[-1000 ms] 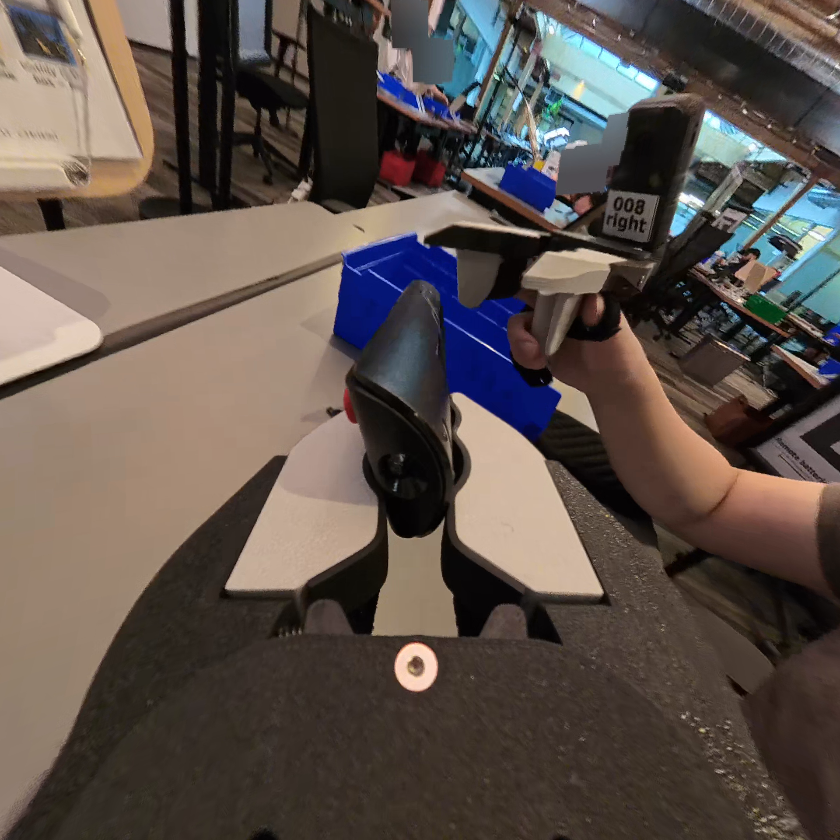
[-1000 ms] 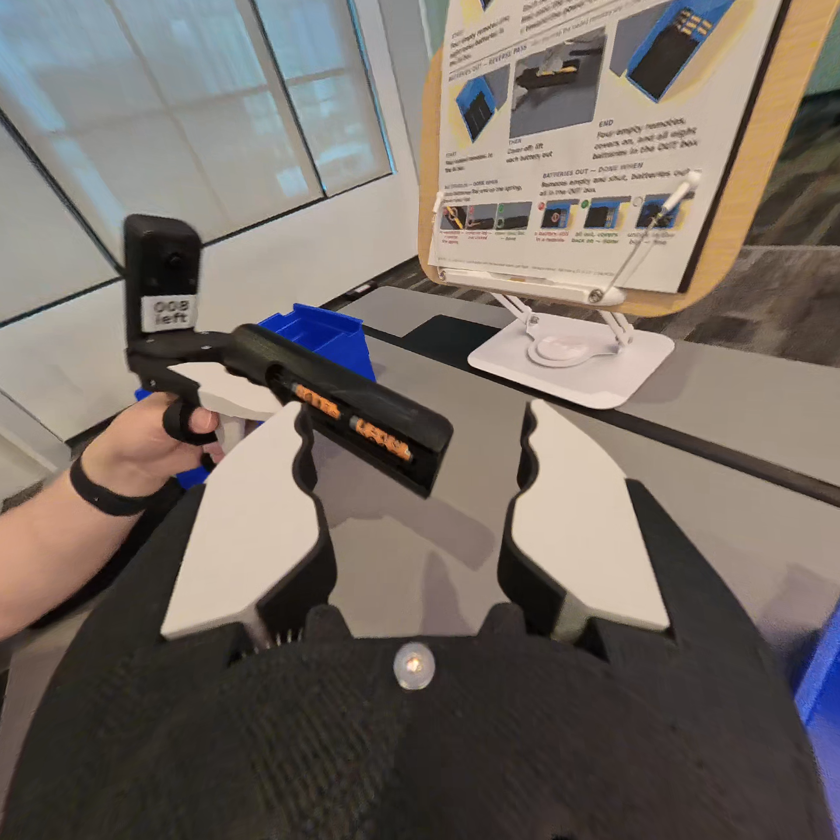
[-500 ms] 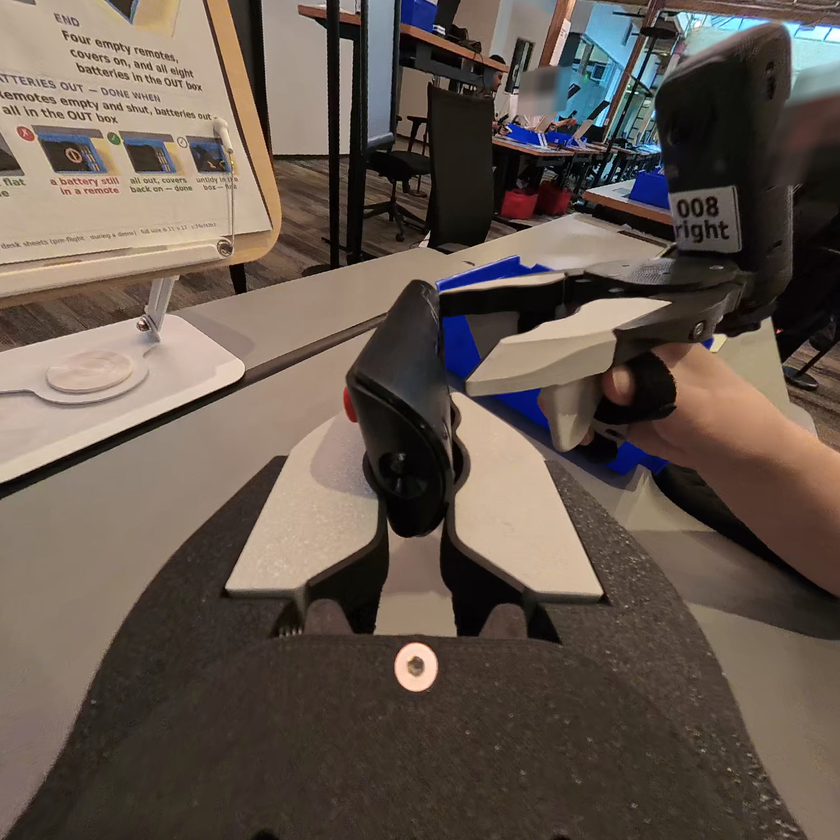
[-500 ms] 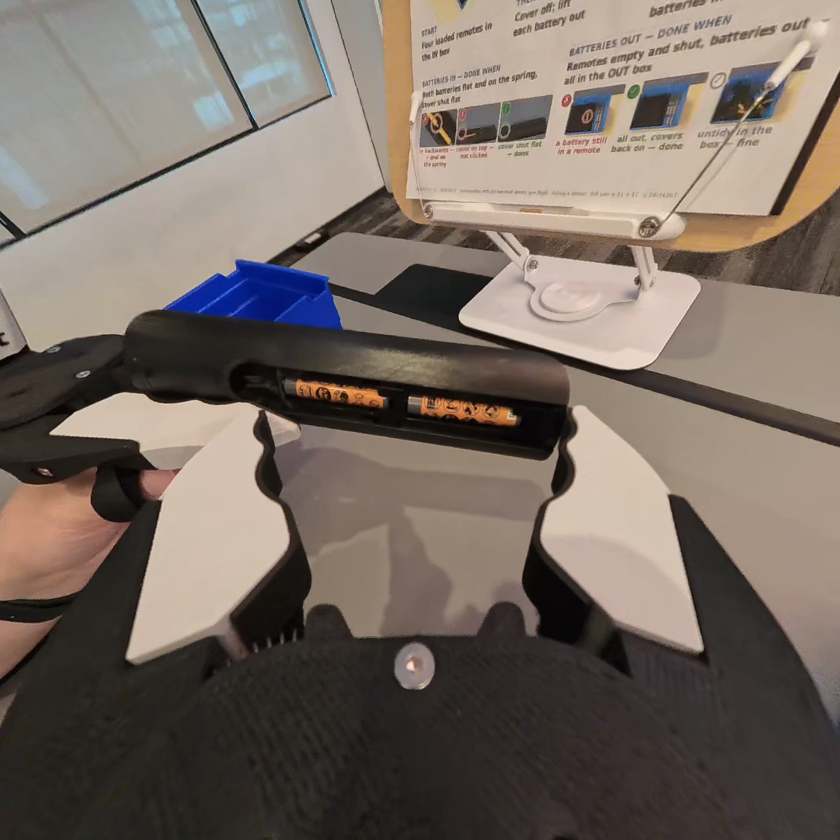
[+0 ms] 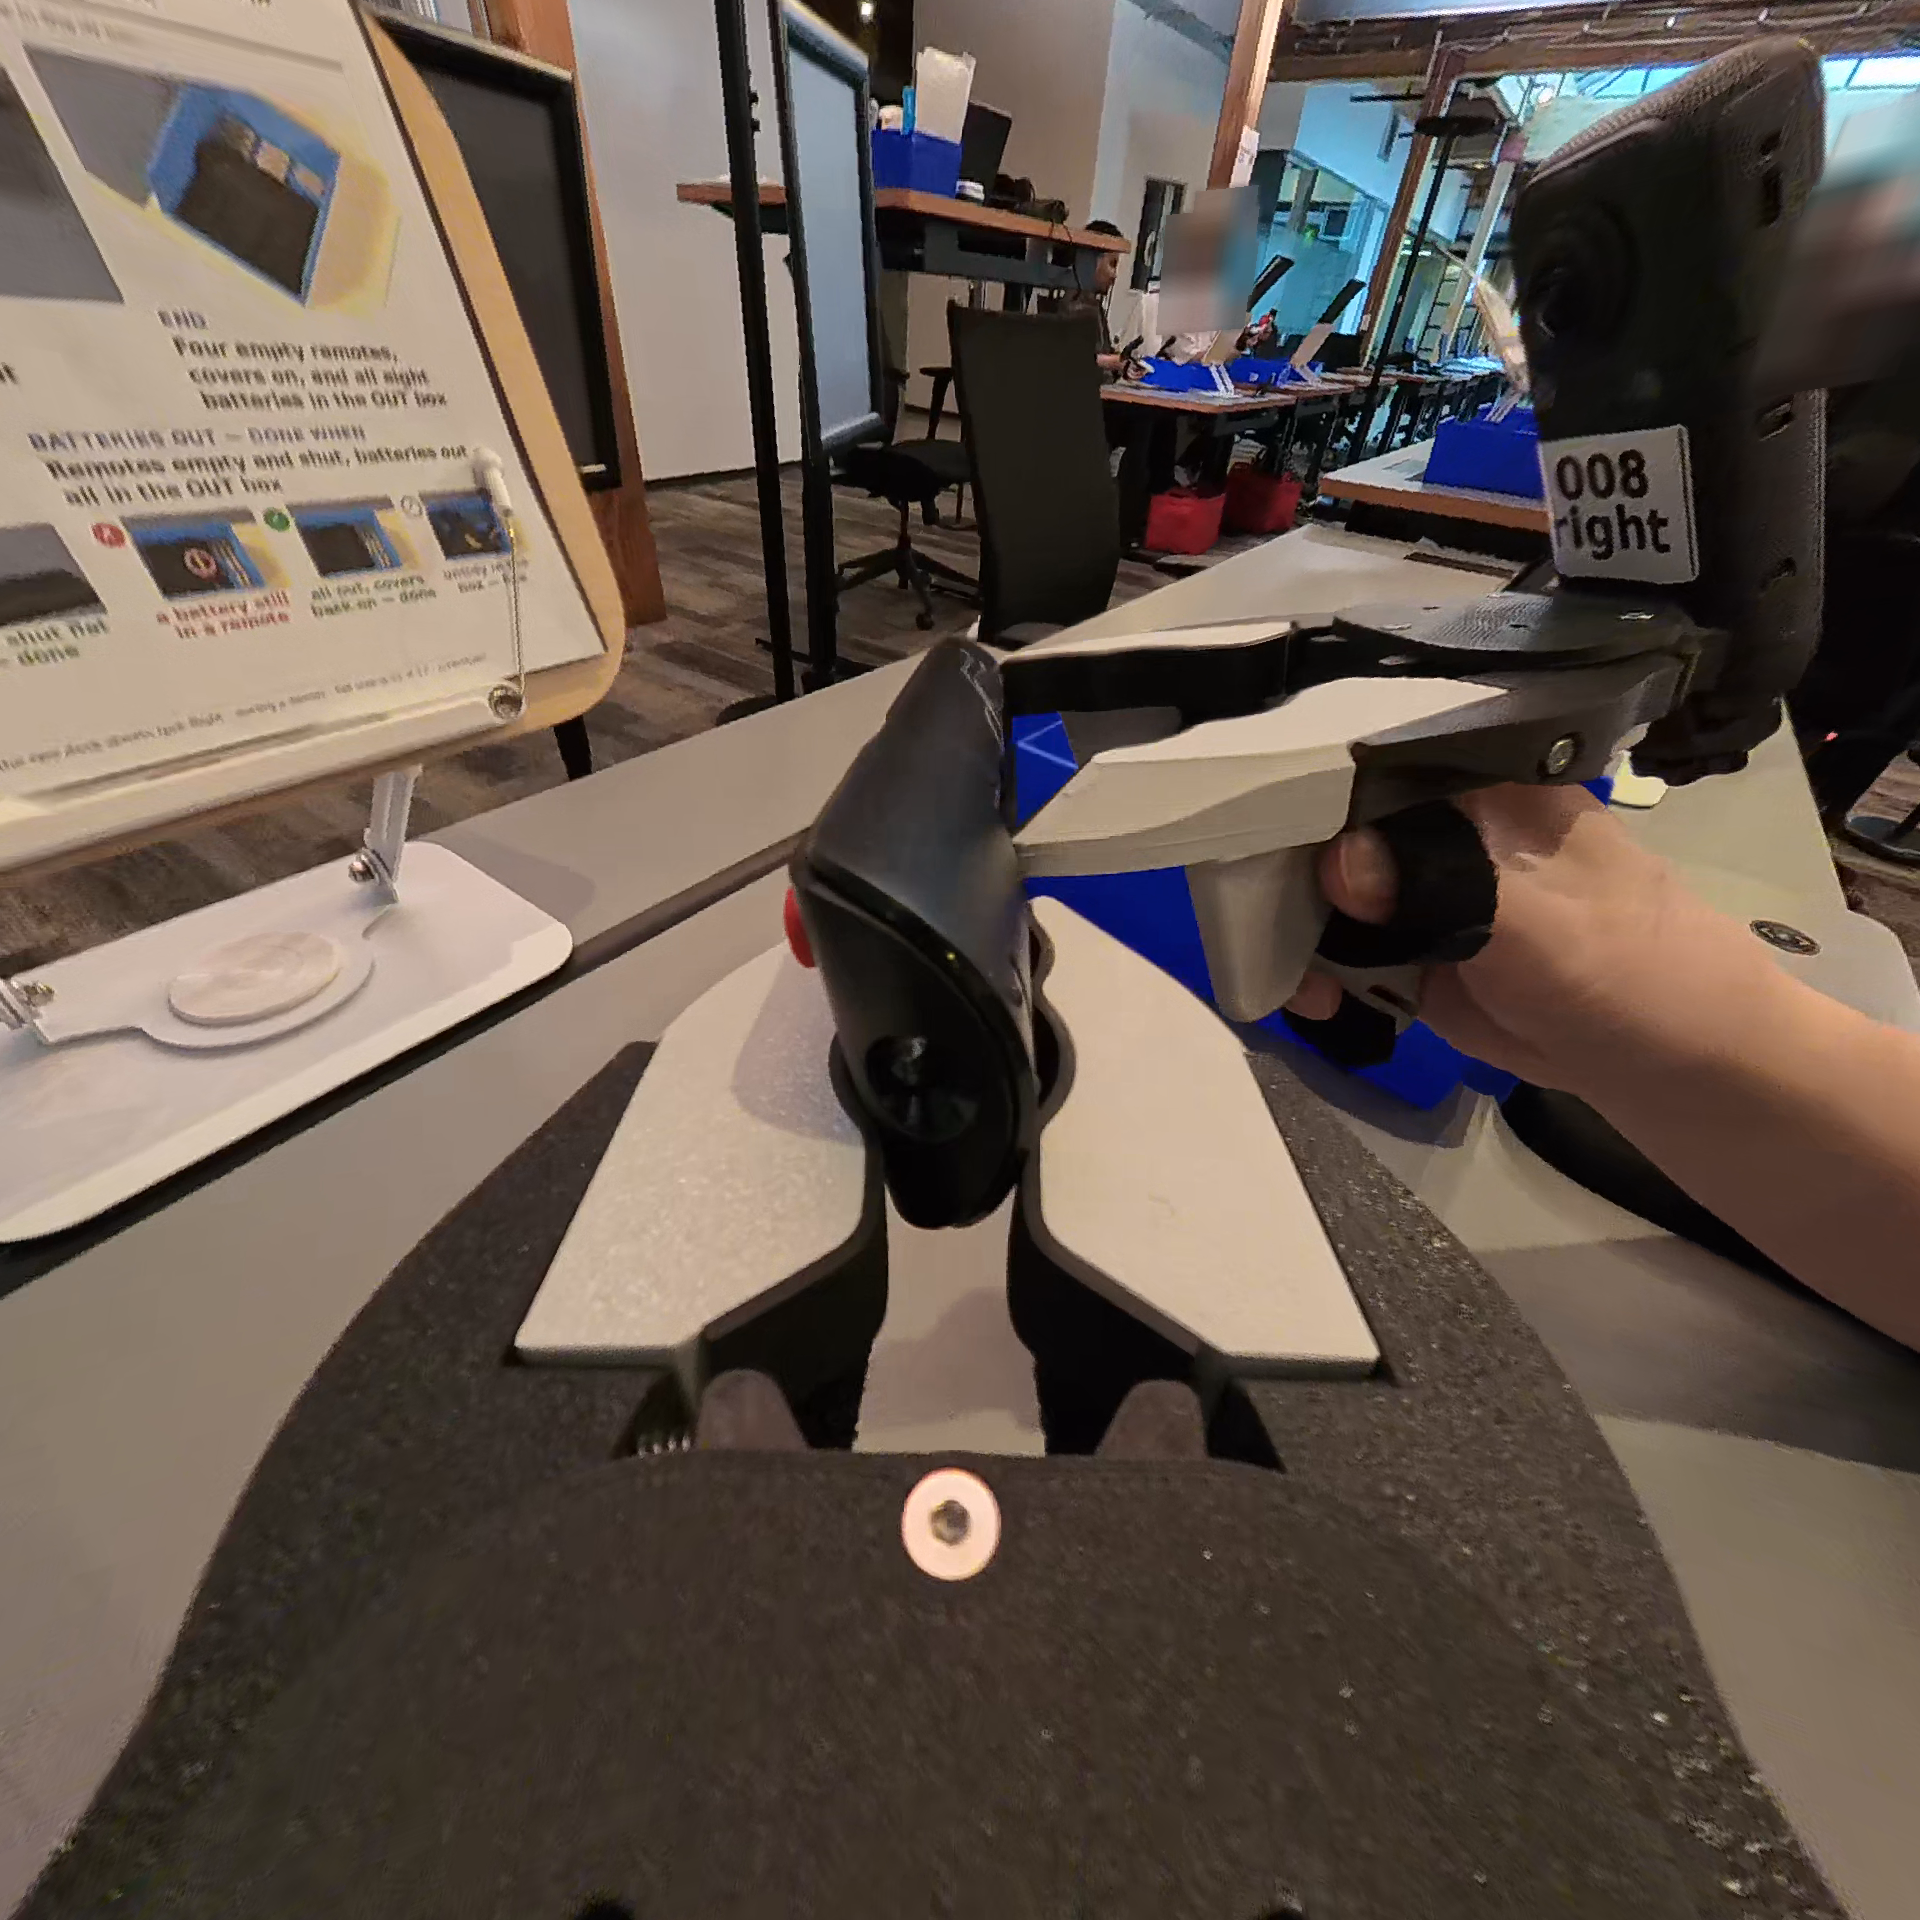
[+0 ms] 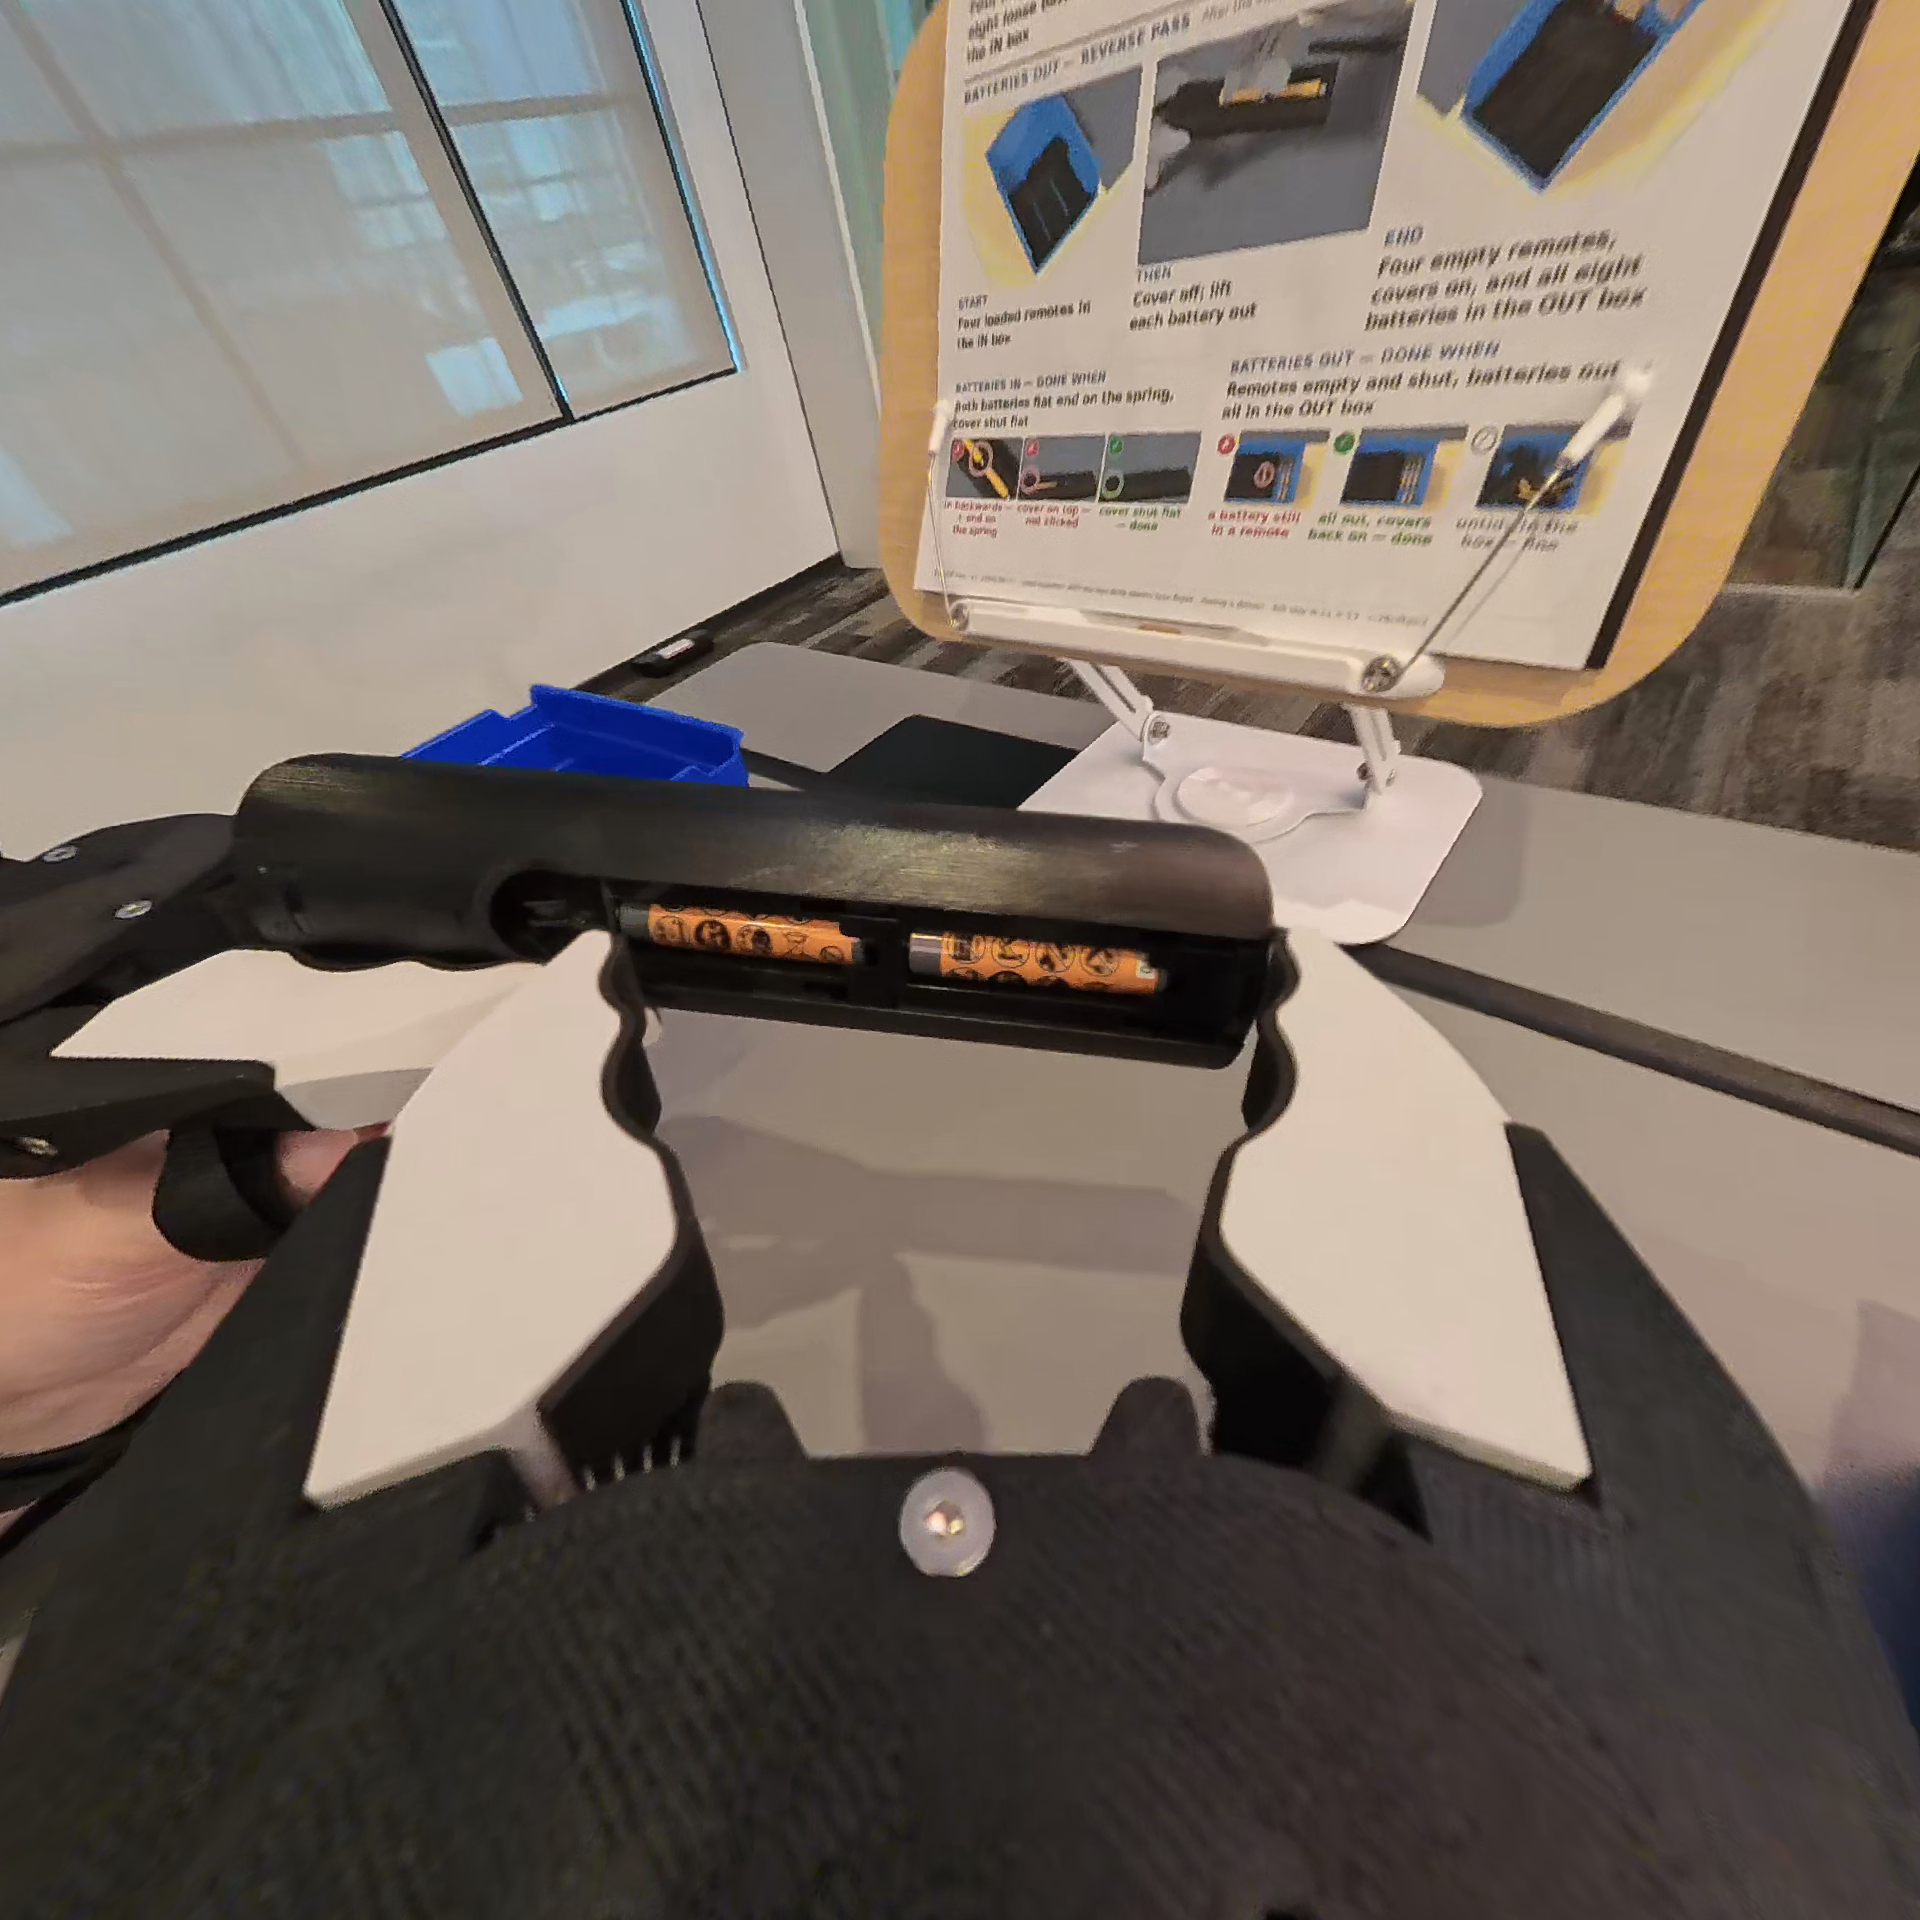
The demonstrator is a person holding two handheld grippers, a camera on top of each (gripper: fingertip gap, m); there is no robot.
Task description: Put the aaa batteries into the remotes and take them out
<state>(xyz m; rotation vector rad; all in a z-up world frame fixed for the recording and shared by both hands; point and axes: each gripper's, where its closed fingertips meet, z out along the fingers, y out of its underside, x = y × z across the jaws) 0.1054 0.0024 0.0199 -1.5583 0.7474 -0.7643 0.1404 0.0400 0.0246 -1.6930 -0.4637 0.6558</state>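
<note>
Grey tabletop (image 5: 260,1330) stretches across an open office, with desks and chairs far behind. At its back stands a wooden board on a white stand (image 6: 1299,821), carrying a printed instruction sheet (image 6: 1299,343). Blue bins sit on the table, one (image 6: 592,732) past the left hand, another (image 5: 1132,914) under the right. Raised above the table, the left gripper (image 5: 951,1049) has its jaws clamped on the black remote (image 6: 748,862), cover off. The right gripper (image 6: 951,1029) stands wide apart, its fingertips around the remote's open end, seemingly just touching. Two orange batteries (image 6: 748,935) lie end to end in the compartment.
</note>
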